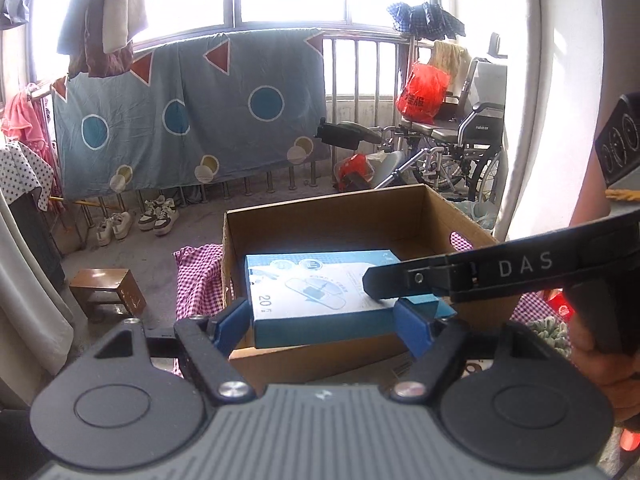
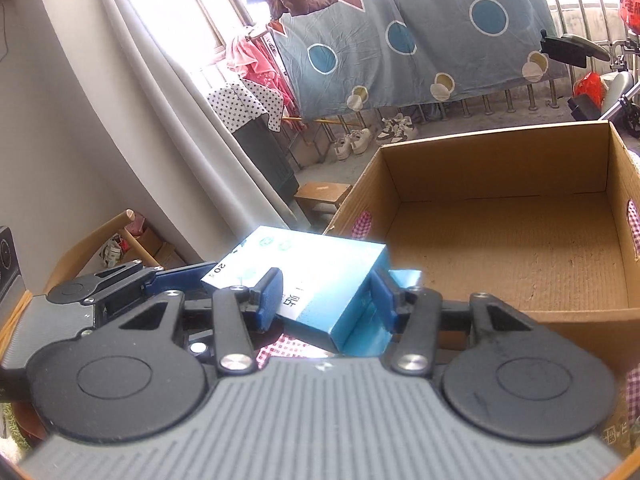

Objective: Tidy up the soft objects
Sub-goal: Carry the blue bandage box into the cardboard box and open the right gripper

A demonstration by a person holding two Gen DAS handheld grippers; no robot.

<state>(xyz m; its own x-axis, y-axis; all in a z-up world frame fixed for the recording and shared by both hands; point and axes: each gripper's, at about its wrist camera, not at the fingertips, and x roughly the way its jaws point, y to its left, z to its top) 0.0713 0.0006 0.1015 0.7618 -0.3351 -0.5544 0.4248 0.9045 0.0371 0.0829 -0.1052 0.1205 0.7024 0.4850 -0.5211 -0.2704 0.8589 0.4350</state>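
Now, pack: held in the air at the near rim of the carton.
Left gripper: clamped on its long sides.
Right gripper: clamped on one end.
Risk: uneven pull twists or crushes the pack.
Risk: it catches on the rim.

Setting: home balcony or laundry area, lived-in. Evidence, all beyond the jaws: patterned bedsheet draped over a metal railing below bright windows; clothes hanging above; sneakers lined up on concrete floor; small wooden stool left of the jaws; folded wheelchair to the right.
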